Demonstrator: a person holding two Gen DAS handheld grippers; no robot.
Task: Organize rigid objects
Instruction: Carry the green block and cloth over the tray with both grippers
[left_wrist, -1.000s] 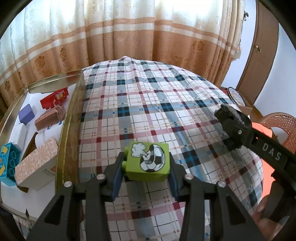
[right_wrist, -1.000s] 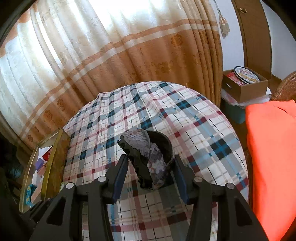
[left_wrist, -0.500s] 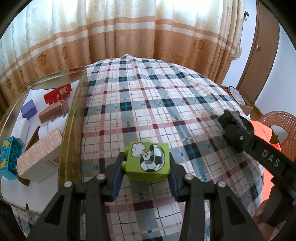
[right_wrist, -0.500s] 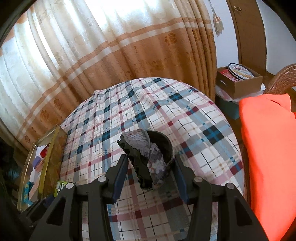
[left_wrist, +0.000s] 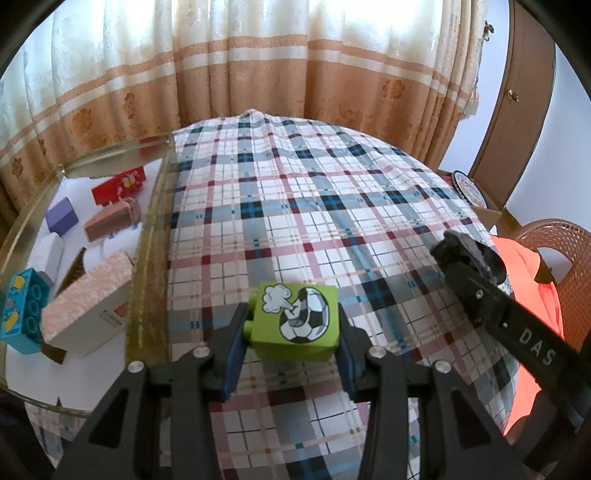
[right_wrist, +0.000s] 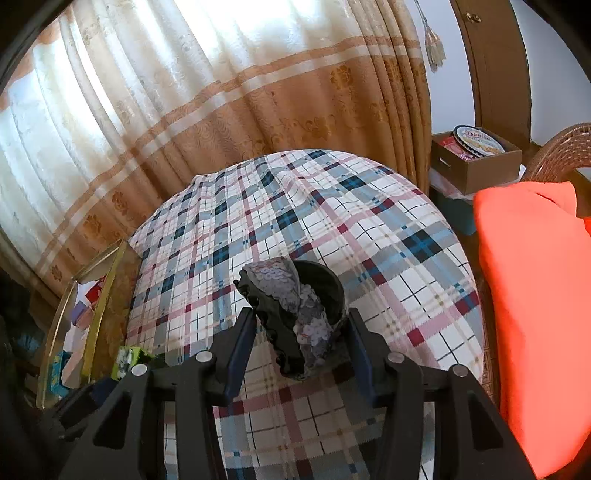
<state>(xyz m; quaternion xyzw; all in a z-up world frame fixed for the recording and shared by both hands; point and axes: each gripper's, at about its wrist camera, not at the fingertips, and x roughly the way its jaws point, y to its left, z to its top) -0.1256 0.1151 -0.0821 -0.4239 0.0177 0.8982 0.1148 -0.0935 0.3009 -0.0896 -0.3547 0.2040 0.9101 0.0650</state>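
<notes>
My left gripper (left_wrist: 293, 326) is shut on a green toy block (left_wrist: 301, 314) printed with a football, held just above the plaid tablecloth (left_wrist: 295, 192). To its left is a gold-rimmed tray (left_wrist: 149, 266). My right gripper (right_wrist: 301, 321) is shut on a black sequined object (right_wrist: 291, 310), also above the cloth. In the left wrist view the right gripper (left_wrist: 469, 258) reaches in from the right. In the right wrist view the green block (right_wrist: 129, 360) shows at the lower left beside the tray (right_wrist: 98, 295).
The tray holds a red box (left_wrist: 118, 184), a purple block (left_wrist: 61, 216), a brown box (left_wrist: 109, 223), a pink-topped box (left_wrist: 86, 299) and a blue brick (left_wrist: 24, 310). Curtains (left_wrist: 258, 74) hang behind the table. An orange cloth (right_wrist: 535, 295) lies on a wicker chair on the right.
The right gripper has drifted a little across the table with the sequined object, and the green block has come into its view at lower left. The left gripper has barely moved.
</notes>
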